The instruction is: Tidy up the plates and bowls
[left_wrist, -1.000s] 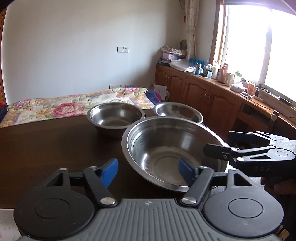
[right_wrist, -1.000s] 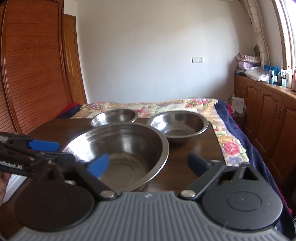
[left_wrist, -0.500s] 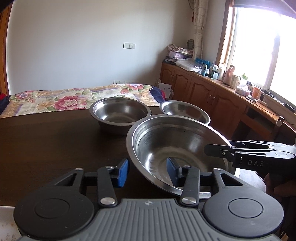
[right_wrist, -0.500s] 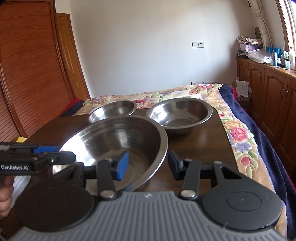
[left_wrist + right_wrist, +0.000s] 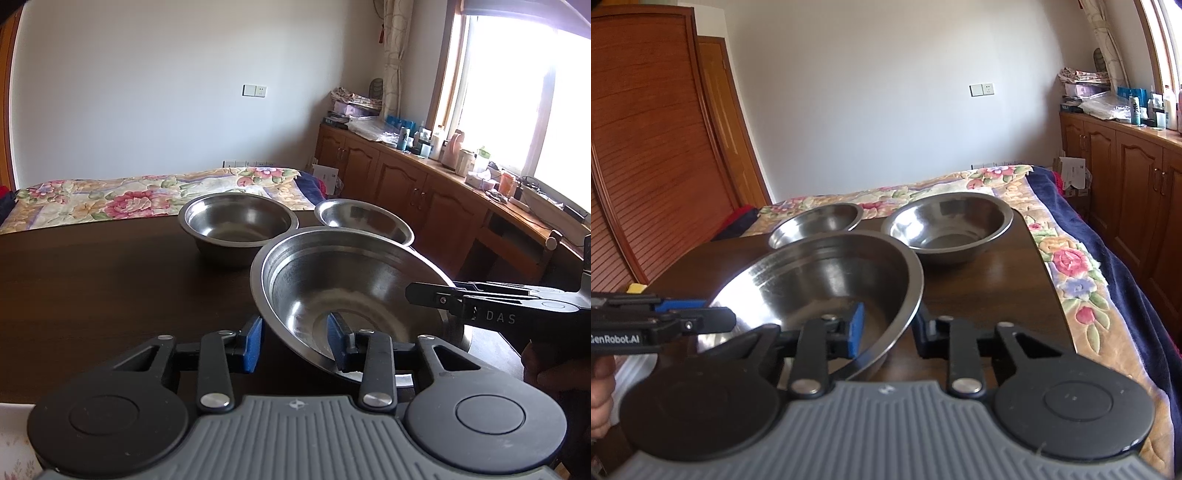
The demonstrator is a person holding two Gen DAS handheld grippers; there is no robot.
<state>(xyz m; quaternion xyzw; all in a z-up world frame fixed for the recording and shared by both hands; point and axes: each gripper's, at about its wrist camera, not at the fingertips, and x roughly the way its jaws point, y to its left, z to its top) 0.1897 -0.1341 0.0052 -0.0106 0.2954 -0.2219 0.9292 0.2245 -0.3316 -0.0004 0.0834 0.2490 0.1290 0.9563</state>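
Note:
A large steel bowl (image 5: 351,280) (image 5: 820,280) stands nearest on the dark wooden table (image 5: 92,288). My left gripper (image 5: 294,343) straddles its near-left rim, one blue pad inside and one outside, closed in against the wall. My right gripper (image 5: 890,332) holds the opposite rim the same way. Each gripper shows from the side in the other's view: the right gripper (image 5: 424,295) and the left gripper (image 5: 720,321). Behind the large bowl stand a medium steel bowl (image 5: 236,221) (image 5: 945,225) and a small shallow one (image 5: 365,221) (image 5: 816,221).
A bed with a floral cover (image 5: 129,199) lies beyond the table's far edge. Wooden cabinets (image 5: 424,188) with clutter on top run under the window at the right. A wooden wardrobe (image 5: 646,166) stands at the left. Something white (image 5: 351,374) shows under the large bowl's near side.
Both grippers went from wide open to closed in on the large bowl's rim. Both cameras moved closer to the bowl, which now looks larger.

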